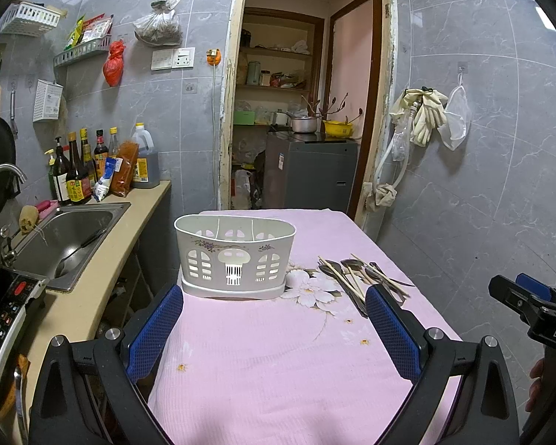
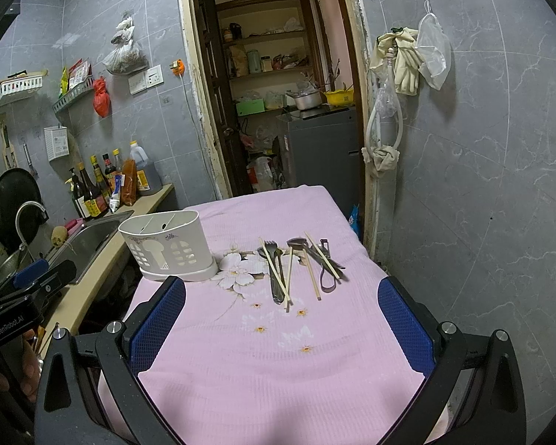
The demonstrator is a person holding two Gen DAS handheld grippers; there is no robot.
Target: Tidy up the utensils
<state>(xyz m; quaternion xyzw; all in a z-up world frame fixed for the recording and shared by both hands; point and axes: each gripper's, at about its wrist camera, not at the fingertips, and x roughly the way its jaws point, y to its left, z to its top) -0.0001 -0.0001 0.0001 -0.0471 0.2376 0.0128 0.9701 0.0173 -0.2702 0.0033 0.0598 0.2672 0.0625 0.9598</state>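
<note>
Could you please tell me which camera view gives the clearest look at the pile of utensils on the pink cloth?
The right wrist view: the utensils lie spread out near the centre, unobstructed. In the left wrist view the utensils sit off to the right, foreshortened and partly hidden behind a finger of the left gripper.

Table (image 2: pixel 278 371) covered by a pink floral cloth (image 1: pixel 278 371). White slotted utensil caddy (image 1: pixel 235 256) stands on its tray straight ahead of the left gripper, ahead-left of the right one. Loose pile ahead of the right gripper, just right of the caddy: wooden chopsticks (image 2: pixel 278 270), dark fork (image 2: pixel 271 250), spoons (image 2: pixel 296 243), overlapping. Cloth near both grippers is bare.
</note>
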